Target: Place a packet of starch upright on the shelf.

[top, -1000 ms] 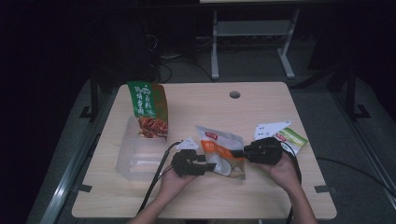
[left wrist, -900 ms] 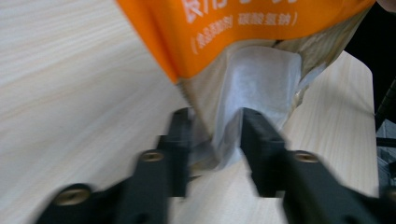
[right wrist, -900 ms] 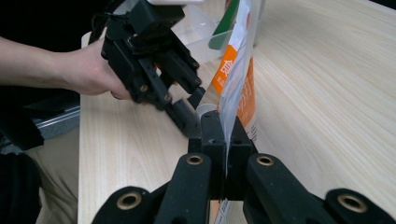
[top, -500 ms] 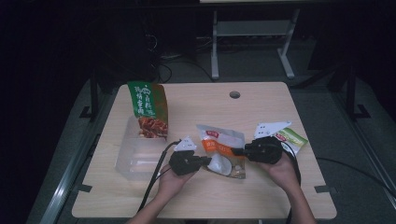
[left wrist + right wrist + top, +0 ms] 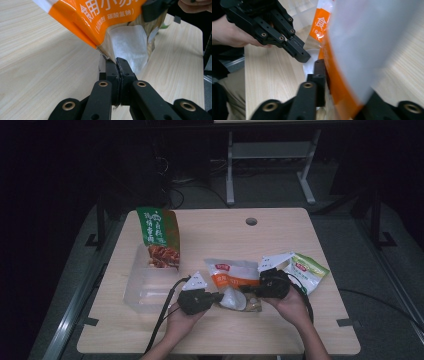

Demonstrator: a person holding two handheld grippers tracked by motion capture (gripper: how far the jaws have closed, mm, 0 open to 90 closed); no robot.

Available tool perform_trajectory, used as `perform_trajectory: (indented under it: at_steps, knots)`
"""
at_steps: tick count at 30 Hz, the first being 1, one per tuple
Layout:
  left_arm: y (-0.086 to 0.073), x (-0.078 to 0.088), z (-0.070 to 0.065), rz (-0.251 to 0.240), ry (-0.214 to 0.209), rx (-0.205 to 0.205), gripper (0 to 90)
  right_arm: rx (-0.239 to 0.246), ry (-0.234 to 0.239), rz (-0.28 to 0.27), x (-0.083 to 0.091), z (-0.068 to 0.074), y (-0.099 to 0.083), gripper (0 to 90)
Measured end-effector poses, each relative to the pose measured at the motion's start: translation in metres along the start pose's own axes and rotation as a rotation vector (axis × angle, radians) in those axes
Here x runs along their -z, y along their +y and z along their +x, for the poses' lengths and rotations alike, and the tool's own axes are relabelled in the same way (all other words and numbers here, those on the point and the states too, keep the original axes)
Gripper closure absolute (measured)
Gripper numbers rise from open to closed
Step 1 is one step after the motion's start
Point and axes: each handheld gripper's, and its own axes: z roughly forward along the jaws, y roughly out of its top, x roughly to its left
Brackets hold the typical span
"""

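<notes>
An orange and white snack bag (image 5: 232,272) hangs between my two grippers above the table's front middle. My left gripper (image 5: 219,296) is shut on the bag's lower corner; in the left gripper view its jaws (image 5: 118,62) meet on the seam under the orange print (image 5: 100,17). My right gripper (image 5: 251,290) is at the bag's other side. In the right gripper view the bag (image 5: 367,37) runs between its jaws (image 5: 337,75), which have just been opening and stand slightly apart. Its far jaw is hidden behind the bag.
A green snack bag (image 5: 158,232) stands upright in a clear plastic bin (image 5: 145,292) at the left. A green and white packet (image 5: 311,269) lies right of my right hand. The wooden table (image 5: 280,240) has a round hole (image 5: 251,221) near its far edge.
The bag's pale bottom has come into view between the grippers. Both hands stay about where they were.
</notes>
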Motion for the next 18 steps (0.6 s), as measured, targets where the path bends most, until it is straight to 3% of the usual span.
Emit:
perform_trajectory:
  at_steps: [4,8,13,18]
  knots:
    - [-0.001,0.003,-0.002,0.011,0.01,-0.02,86.8,0.009,0.0,-0.003,-0.001,0.002,-0.001,87.6]
    - [-0.003,0.005,-0.001,0.031,-0.009,-0.015,78.9,0.014,-0.001,-0.006,-0.001,0.003,-0.001,89.4]
    - [-0.008,0.02,-0.002,0.037,-0.015,-0.02,73.1,0.013,0.018,-0.013,0.001,0.003,-0.001,89.6]
    - [-0.012,0.031,-0.008,0.047,-0.006,-0.049,68.3,0.021,0.004,-0.029,0.002,0.007,0.001,89.7]
